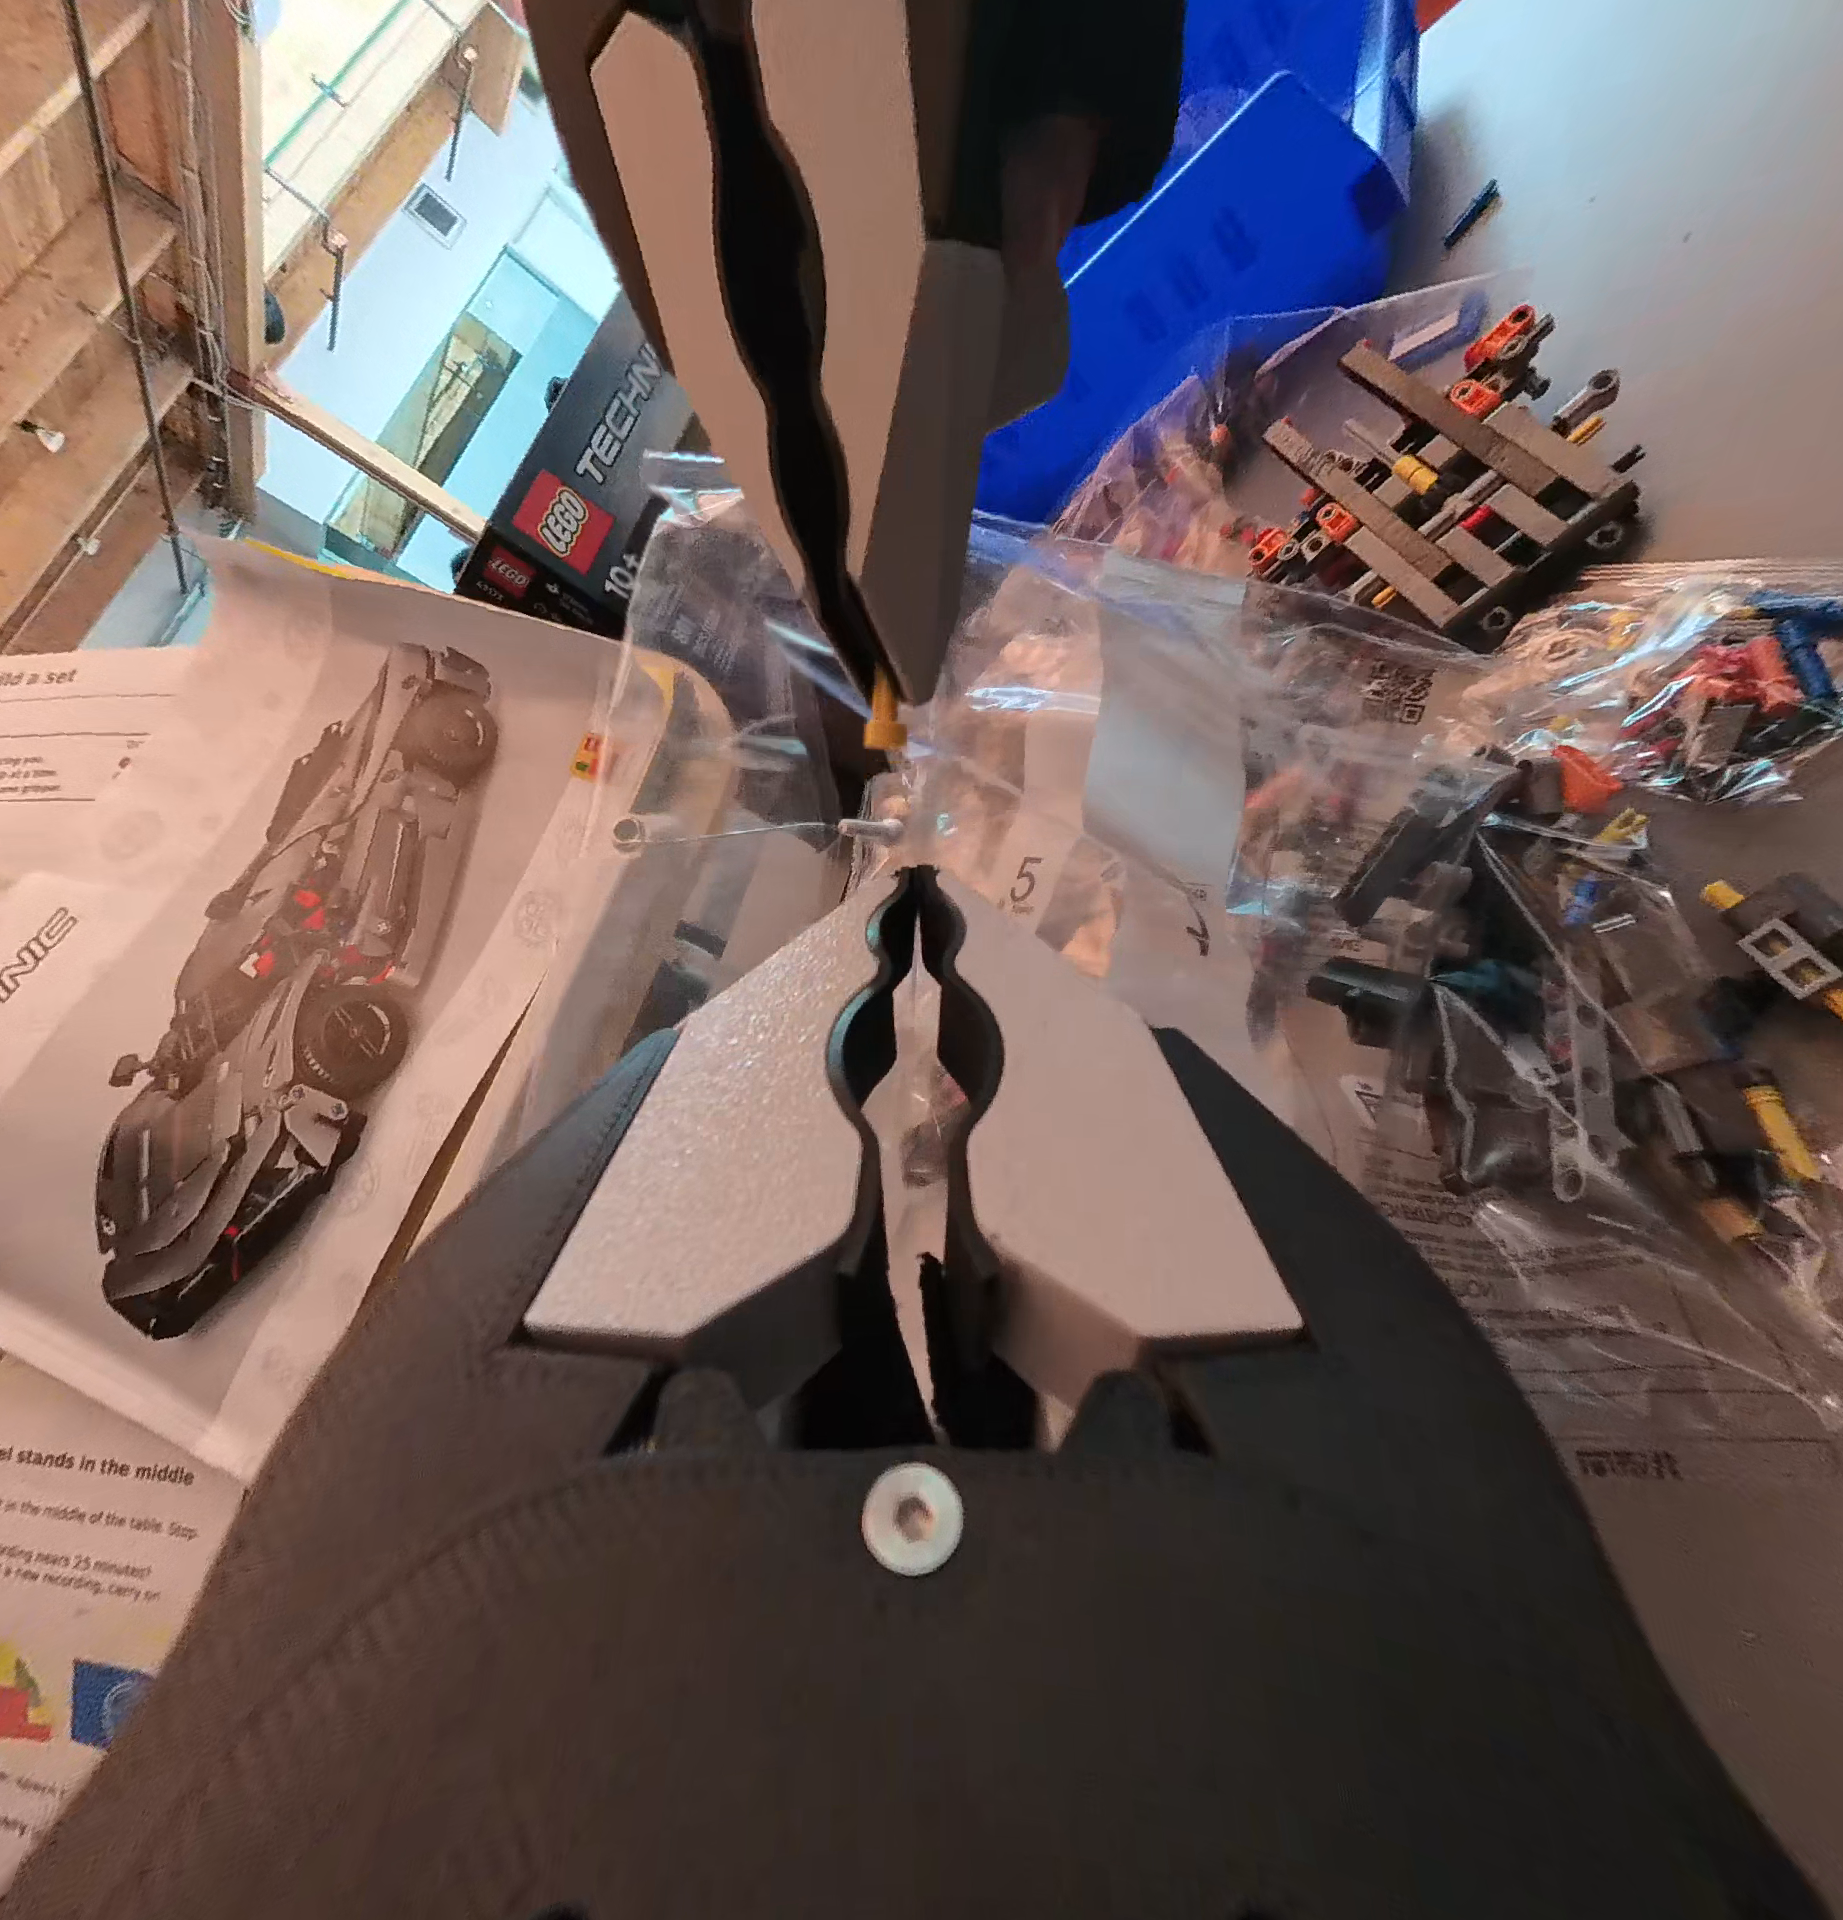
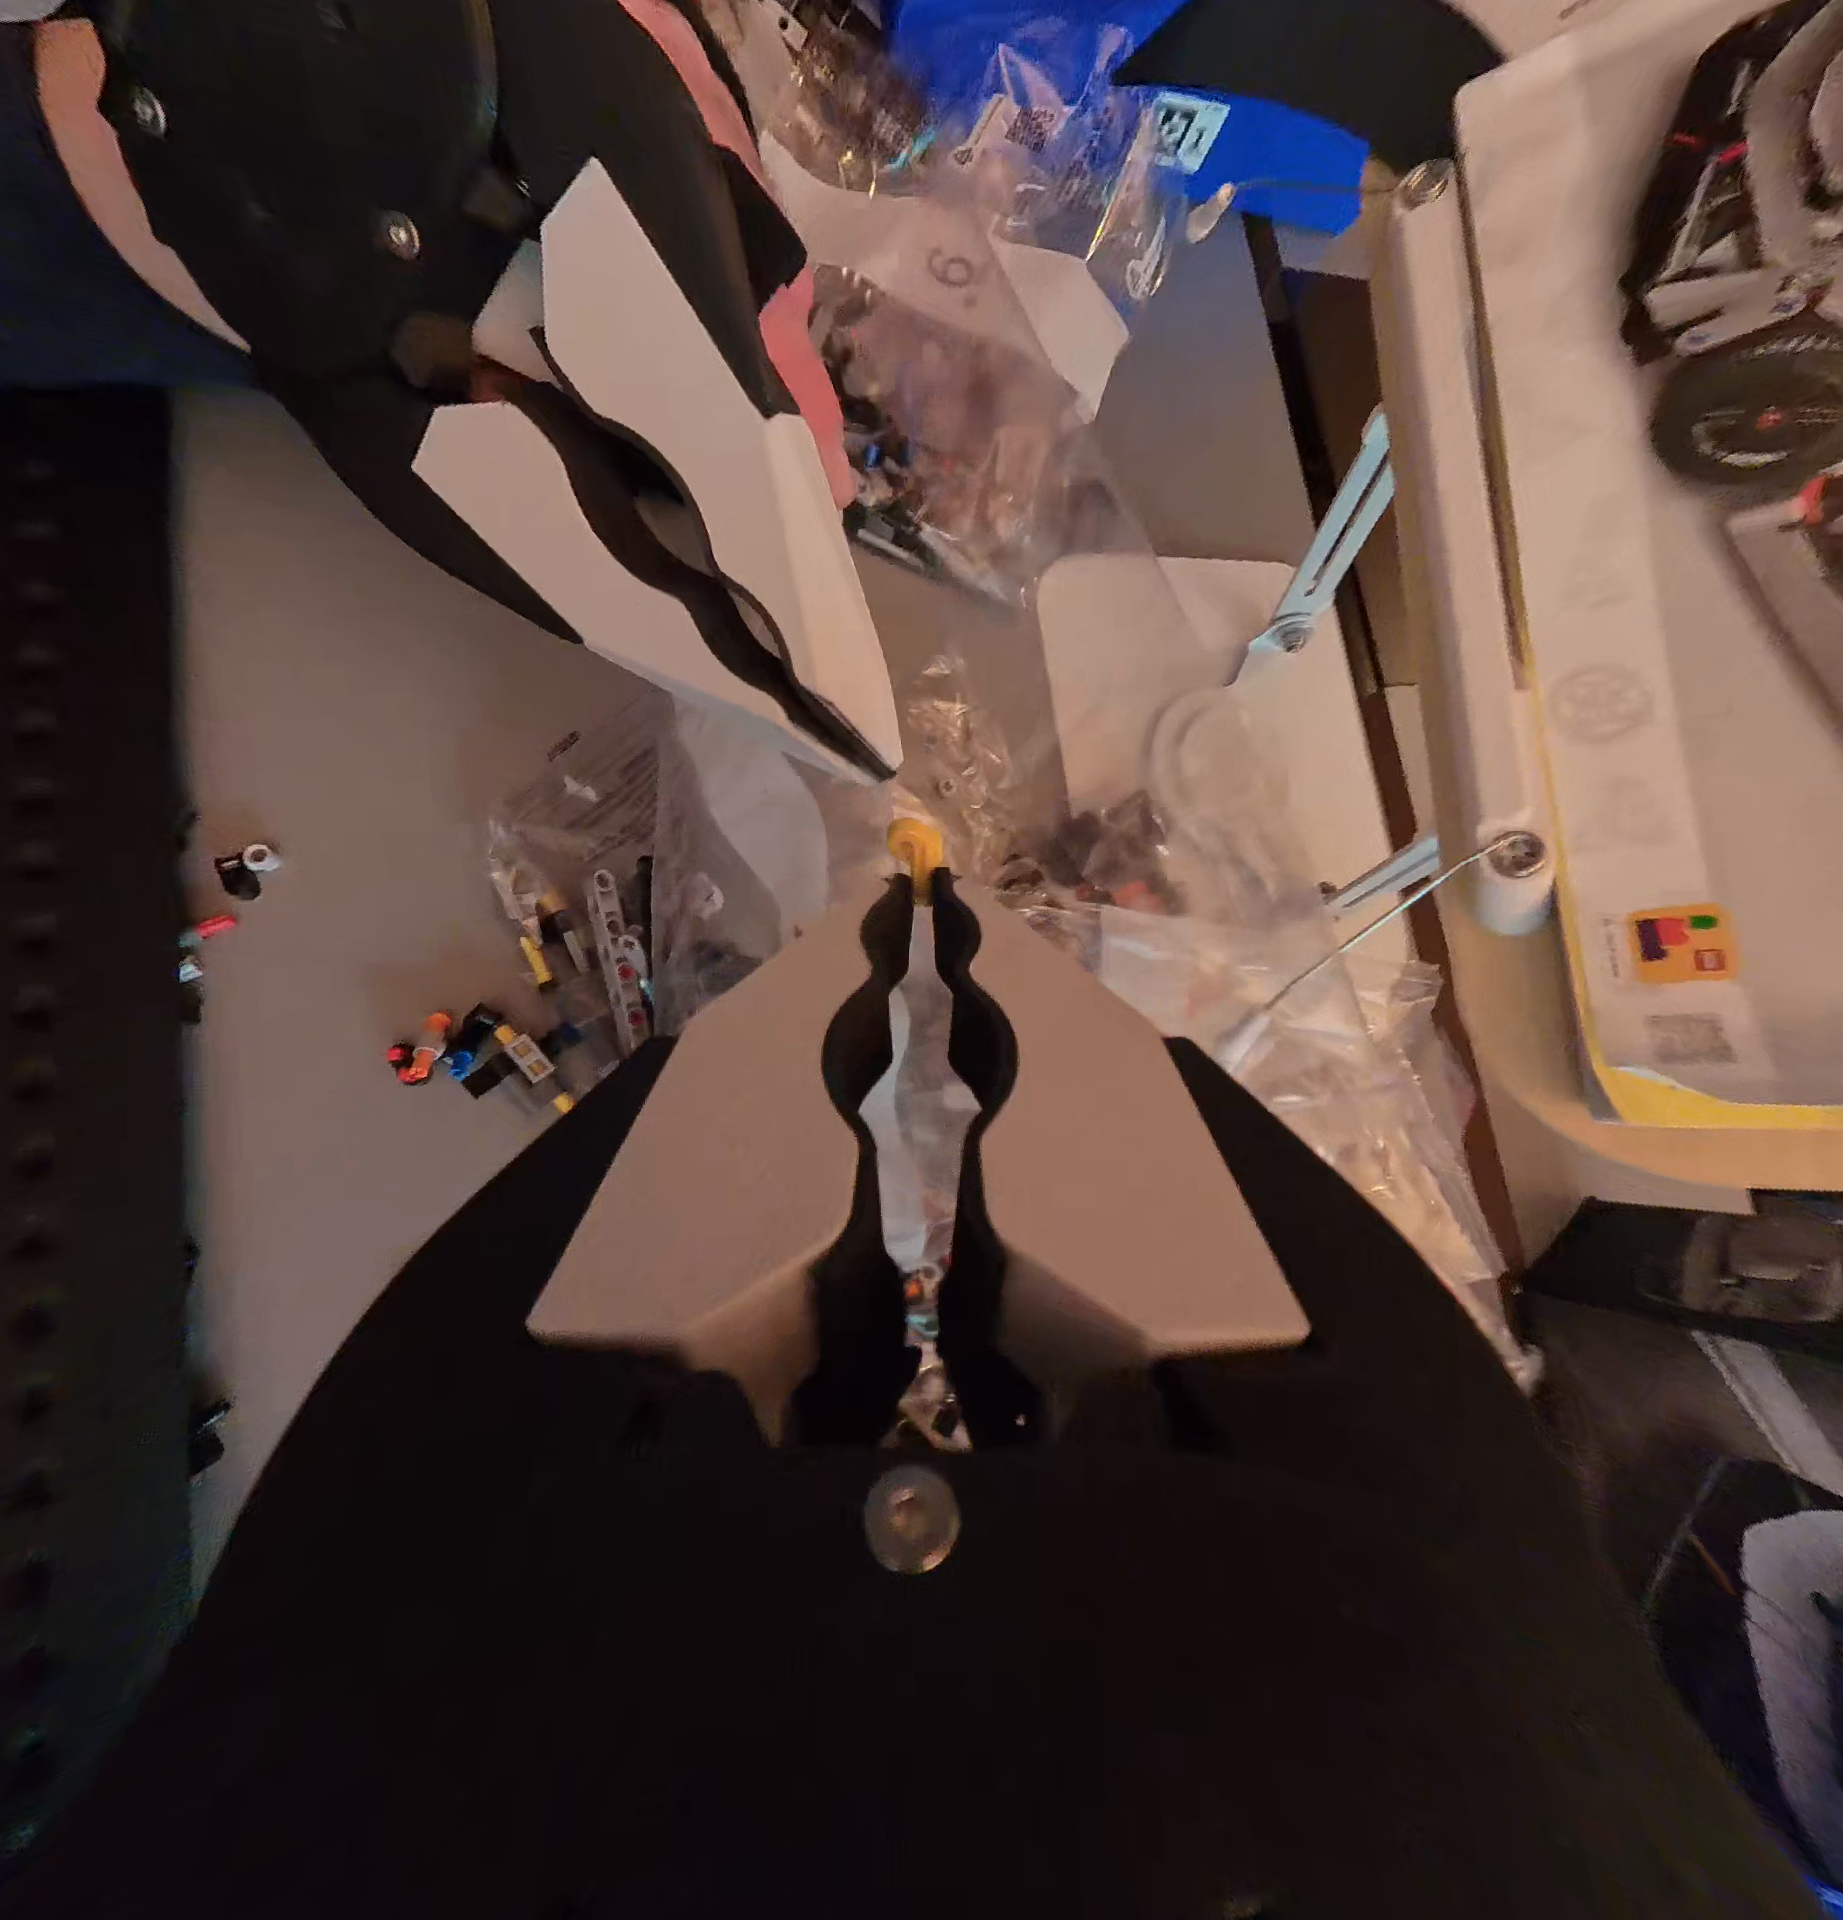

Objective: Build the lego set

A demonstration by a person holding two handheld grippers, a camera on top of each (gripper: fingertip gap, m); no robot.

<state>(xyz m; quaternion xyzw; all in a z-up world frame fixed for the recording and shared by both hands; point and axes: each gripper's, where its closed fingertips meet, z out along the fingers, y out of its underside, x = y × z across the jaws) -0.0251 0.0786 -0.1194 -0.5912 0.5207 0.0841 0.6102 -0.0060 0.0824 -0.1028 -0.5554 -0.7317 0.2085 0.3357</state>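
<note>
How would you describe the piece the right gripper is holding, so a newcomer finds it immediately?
Start at the heap of clear plastic bags beside the instruction booklet. Above them two grippers meet tip to tip; the right gripper pinches a small yellow pin. It alone is yellow and lifted clear of the table.

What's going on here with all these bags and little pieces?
A person is working on a Lego car set with two handheld grippers. The right gripper is shut on a small yellow pin, and the left gripper pinches a clear parts bag. A half-built grey frame and the instruction booklet lie nearby.
</note>
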